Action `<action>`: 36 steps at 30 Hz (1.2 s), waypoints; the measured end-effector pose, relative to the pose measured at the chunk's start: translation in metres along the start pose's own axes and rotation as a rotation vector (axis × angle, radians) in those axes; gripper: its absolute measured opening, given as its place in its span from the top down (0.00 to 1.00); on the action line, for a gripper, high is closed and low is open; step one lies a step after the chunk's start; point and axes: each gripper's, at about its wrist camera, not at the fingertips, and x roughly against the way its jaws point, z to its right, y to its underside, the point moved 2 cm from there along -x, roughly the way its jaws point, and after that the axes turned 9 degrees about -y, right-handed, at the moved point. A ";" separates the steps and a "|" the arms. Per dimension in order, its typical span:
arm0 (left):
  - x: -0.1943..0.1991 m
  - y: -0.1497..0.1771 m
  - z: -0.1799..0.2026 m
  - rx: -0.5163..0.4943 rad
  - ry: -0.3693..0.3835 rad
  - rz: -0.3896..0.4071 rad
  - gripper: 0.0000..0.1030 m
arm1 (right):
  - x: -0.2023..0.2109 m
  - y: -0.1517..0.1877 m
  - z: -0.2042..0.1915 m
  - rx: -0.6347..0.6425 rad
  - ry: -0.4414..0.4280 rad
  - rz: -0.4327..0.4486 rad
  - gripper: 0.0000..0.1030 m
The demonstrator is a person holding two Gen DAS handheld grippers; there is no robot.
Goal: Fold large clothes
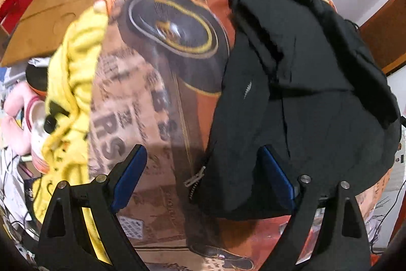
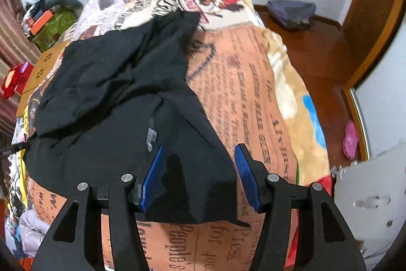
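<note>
Black jacket [image 2: 114, 98] lies crumpled on printed bedspread [image 2: 243, 93] on bed; folds hide sleeves, collar indistinct, motion blur throughout. Zipper pull [image 1: 194, 178] shows at hem. Left gripper [image 1: 203, 164] points steeply down, jaws wide apart, empty. Right gripper [image 2: 199, 161] over jacket hem, jaws apart, not pinching. Yellow garment [image 1: 73, 83] at bed edge, partly cut off.

Each tool, left [image 1: 203, 169] and right [image 2: 199, 169], is built of black plastic arms, silver rivets and ribbed blue pads [image 2: 244, 174].

yellow knit [image 1: 73, 83] | cardboard box [image 1: 63, 9] – pink shoe [image 2: 350, 140] on floor
</note>
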 end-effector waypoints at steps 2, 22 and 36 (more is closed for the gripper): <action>-0.006 0.004 0.005 0.004 0.033 -0.016 0.12 | -0.004 0.005 0.006 -0.020 0.001 -0.016 0.48; 0.035 0.041 0.060 -0.070 0.063 0.069 0.76 | 0.008 0.015 0.000 -0.090 -0.190 0.076 0.90; 0.163 -0.083 0.094 -0.048 0.264 0.433 0.79 | 0.055 -0.075 -0.057 0.158 -0.200 0.250 0.94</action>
